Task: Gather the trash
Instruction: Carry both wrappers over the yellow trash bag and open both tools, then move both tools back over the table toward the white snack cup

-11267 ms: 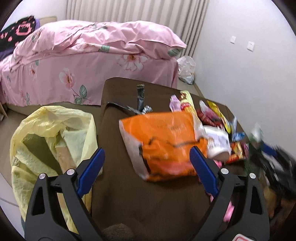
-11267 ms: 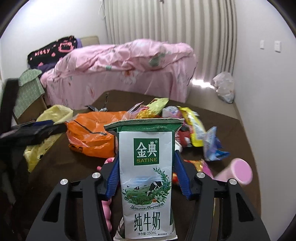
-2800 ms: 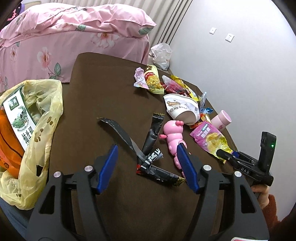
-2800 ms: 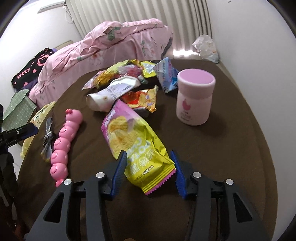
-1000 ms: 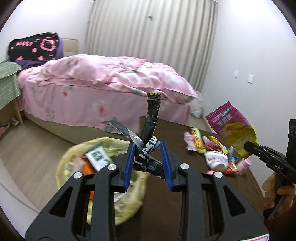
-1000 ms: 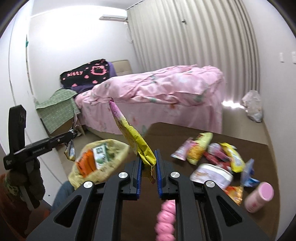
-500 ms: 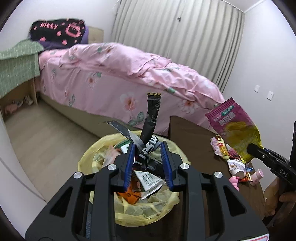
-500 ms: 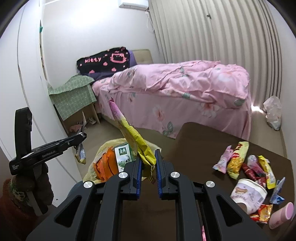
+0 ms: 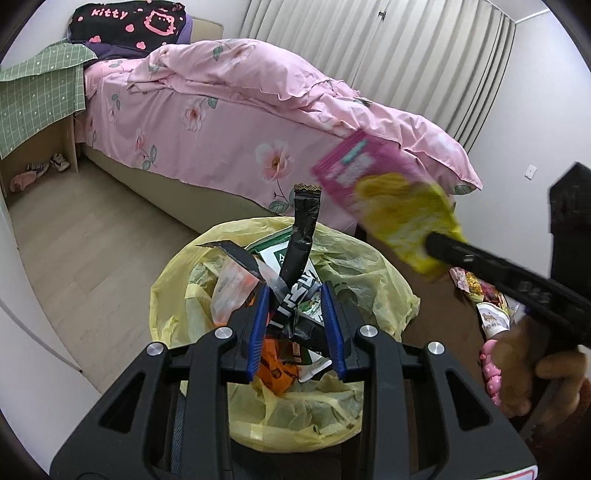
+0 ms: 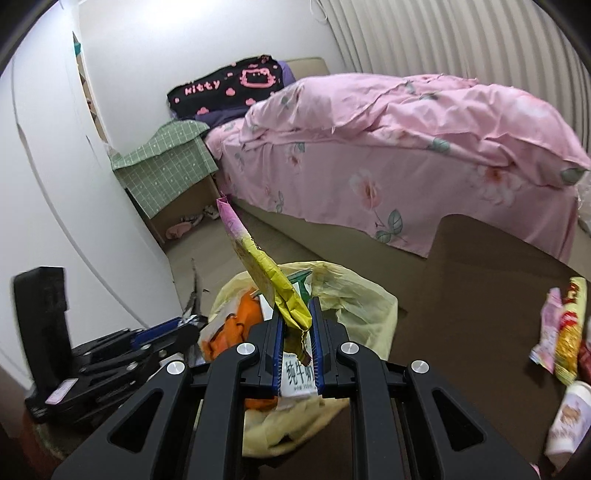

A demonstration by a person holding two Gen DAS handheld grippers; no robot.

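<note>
Past my jaws: a bedroom in pink

I see a bed [image 9: 236, 122] under a rumpled pink floral duvet [image 10: 424, 110], with a black Kitty blanket [image 9: 129, 22] heaped at its head against the white wall; just beside the bed stands a wooden nightstand [image 9: 40, 147] draped in a green checked cloth [image 10: 166, 162], and small shoes [image 9: 59, 162] lie on the floor beneath it. Pale pleated curtains [image 9: 406, 55] hang behind the bed, a wall switch [image 9: 530, 171] sits on the right-hand wall, and light wood flooring [image 9: 92, 251] runs between the bed and me
</note>
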